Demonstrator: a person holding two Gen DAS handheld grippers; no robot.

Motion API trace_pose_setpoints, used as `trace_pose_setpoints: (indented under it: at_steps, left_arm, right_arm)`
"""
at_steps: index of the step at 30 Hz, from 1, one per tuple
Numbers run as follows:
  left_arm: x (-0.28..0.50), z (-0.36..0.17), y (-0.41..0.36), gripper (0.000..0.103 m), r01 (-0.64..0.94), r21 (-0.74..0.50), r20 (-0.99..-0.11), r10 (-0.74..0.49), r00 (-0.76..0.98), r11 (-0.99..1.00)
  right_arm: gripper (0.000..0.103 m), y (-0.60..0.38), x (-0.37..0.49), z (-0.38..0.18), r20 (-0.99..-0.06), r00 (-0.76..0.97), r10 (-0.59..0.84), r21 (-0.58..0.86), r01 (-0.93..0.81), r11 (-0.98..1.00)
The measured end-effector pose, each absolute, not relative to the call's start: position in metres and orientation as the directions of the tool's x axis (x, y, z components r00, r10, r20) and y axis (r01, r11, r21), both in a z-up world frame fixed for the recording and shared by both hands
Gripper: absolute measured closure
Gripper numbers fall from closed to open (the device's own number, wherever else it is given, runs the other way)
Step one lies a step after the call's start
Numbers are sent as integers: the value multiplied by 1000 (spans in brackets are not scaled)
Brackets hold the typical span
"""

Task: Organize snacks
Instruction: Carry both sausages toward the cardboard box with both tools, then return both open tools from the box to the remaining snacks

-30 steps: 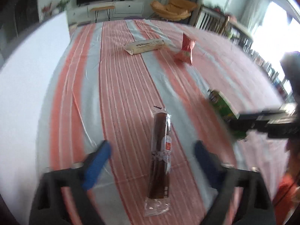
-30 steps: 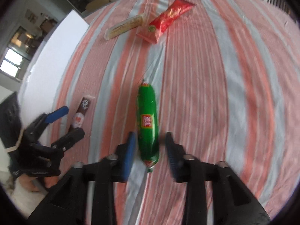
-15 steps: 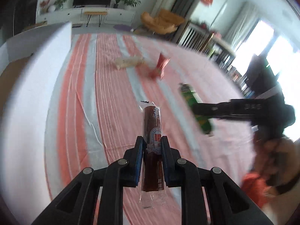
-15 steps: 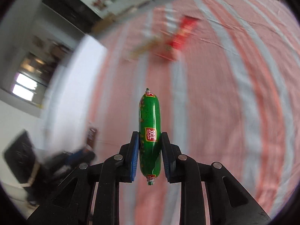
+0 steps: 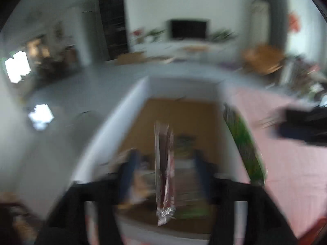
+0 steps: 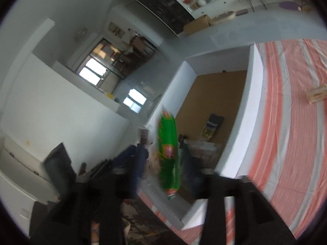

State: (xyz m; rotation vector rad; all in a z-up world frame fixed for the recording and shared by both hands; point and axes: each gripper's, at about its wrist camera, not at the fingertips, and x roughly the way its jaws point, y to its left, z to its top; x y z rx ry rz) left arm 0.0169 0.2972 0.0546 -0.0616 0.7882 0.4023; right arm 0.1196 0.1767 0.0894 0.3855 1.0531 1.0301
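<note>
Both grippers hover over a white box point(image 5: 122, 110) with a brown floor point(image 6: 214, 94). A brown snack stick in a clear wrapper point(image 5: 164, 175) hangs loose between the blue pads point(image 5: 129, 171) of my left gripper point(image 5: 165, 157); its jaws are opening, with gaps on both sides. A green sausage pack point(image 6: 167, 153) sits between the fingers of my right gripper point(image 6: 162, 155), whose jaws are also opening and no longer press it. In the blurred left wrist view the green sausage pack point(image 5: 243, 149) shows at the right, with the right gripper point(image 5: 302, 126) behind it.
Several packets lie in the box, among them a dark one point(image 6: 212, 126). The red-and-grey striped tablecloth point(image 6: 286, 122) runs along the box's right wall, with a beige packet point(image 6: 316, 95) on it. Beyond the box are the floor and white furniture.
Both grippers closed on their snacks, lifted them off the cloth and carried them left over the box. The jaws have now spread and both snacks hang free.
</note>
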Motion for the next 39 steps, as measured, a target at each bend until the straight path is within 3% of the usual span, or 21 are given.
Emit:
trace_pose_setpoints:
  at_steps: [4, 9, 13, 17, 21, 24, 32, 34, 39]
  left_arm:
    - [12, 37, 302, 31, -391, 43, -706, 305, 640, 919]
    - [20, 46, 267, 29, -256, -36, -594, 185, 783, 966]
    - [44, 46, 227, 26, -160, 24, -573, 144, 807, 987]
    - [83, 18, 191, 27, -101, 121, -681, 156, 715, 988]
    - [90, 0, 166, 27, -57, 102, -746, 114, 656, 993]
    - [82, 2, 148, 27, -55, 167, -719, 159, 677, 984]
    - [72, 7, 144, 27, -56, 101, -720, 112, 685, 993]
    - [74, 5, 142, 27, -50, 103, -730, 110, 675, 993]
    - [67, 14, 131, 26, -69, 177, -699, 175, 693, 982]
  right_arm:
    - [34, 128, 112, 64, -628, 252, 736, 561, -509, 653]
    - [34, 36, 112, -12, -790, 514, 334, 134, -387, 912]
    - [34, -44, 110, -49, -798, 585, 144, 22, -210, 977]
    - [34, -99, 99, -60, -759, 651, 23, -41, -82, 996]
    - [33, -120, 92, -56, -746, 665, 26, 22, -13, 1000]
    - [29, -121, 99, -60, -737, 675, 13, 21, 3, 1000]
    - [29, -118, 118, -80, -795, 606, 22, 18, -12, 1000]
    - [24, -118, 116, -82, -795, 606, 22, 21, -9, 1000]
    - [21, -118, 115, -83, -799, 601, 20, 16, -11, 1000]
